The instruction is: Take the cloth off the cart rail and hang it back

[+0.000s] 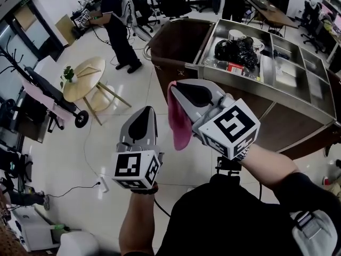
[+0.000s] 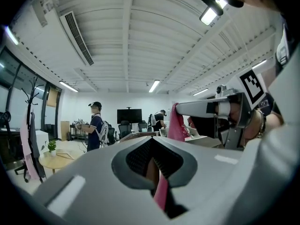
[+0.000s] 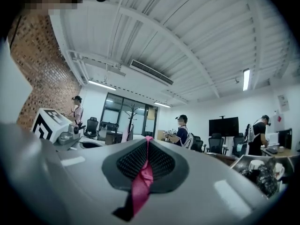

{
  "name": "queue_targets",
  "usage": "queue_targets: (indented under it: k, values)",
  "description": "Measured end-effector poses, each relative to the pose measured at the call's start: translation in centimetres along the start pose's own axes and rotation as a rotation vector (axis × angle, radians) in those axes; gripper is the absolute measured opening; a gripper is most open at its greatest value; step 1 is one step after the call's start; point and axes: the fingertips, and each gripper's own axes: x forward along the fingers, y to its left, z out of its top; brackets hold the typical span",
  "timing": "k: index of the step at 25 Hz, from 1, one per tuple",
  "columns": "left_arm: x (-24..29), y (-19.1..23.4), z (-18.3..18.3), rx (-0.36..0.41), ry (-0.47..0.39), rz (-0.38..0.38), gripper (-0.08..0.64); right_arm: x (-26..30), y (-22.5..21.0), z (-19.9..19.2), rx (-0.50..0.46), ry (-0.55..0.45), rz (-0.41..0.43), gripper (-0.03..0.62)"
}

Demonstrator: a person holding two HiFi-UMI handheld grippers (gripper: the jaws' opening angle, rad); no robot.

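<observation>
A pink cloth [image 1: 180, 124] hangs in the air from my right gripper [image 1: 171, 85], which is shut on its top edge. In the right gripper view the cloth [image 3: 143, 182] runs down between the closed pads. My left gripper [image 1: 144, 110] is just left of and below the right one, and its jaws are closed. The left gripper view shows a pink strip [image 2: 161, 191] caught in its own jaws, and the cloth [image 2: 176, 123] drooping from the right gripper's tip. The brown cart [image 1: 176, 41] with its steel top stands beyond both grippers, and its end rail [image 1: 169, 63] is bare.
The cart's steel trays [image 1: 298, 89] hold a black bundle, cups and packets. A round wooden table [image 1: 85, 81] with a small plant stands at the left, beside a tipped coat rack [image 1: 48, 92]. A person [image 1: 114, 25] stands further back. A cable and power strip [image 1: 104, 184] lie on the floor.
</observation>
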Motion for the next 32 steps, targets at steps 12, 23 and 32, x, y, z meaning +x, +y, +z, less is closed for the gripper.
queue_targets:
  k: [12,23,32]
  values:
    - [5.6,6.3,0.1,-0.020,-0.002,-0.009,0.003,8.0,-6.0,1.9,0.007,-0.021,-0.050,0.005]
    - [18.7,10.2,-2.3,-0.011,0.049,-0.035,0.003,15.4,-19.4,-1.9,0.083,-0.024,-0.092,0.005]
    - [28.2,14.6,-5.0,-0.045,0.097,-0.027,0.003,22.1,-29.8,-4.9,0.146,-0.003,-0.140,0.005]
